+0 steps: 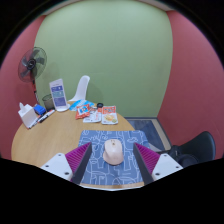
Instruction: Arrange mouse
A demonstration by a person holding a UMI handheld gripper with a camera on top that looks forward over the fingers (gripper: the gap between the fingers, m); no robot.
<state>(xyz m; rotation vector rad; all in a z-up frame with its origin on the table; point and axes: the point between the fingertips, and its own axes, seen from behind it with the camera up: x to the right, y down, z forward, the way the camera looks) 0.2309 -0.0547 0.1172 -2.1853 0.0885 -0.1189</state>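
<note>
A pale pink mouse [114, 151] lies on a blue patterned mouse mat [98, 172] on the round wooden table [50, 140]. My gripper [112, 160] is open, its two pink-padded fingers [77, 160] spread wide over the mat. The mouse stands between them with a clear gap at each side and rests on the mat on its own.
Beyond the mat lie small packets and cards [103, 116]. At the far left of the table stand a white bottle [27, 115], a calculator-like device [59, 96] and a white stand [81, 88]. A fan [33, 64] stands behind. A person's dark shoe [196, 147] shows at right.
</note>
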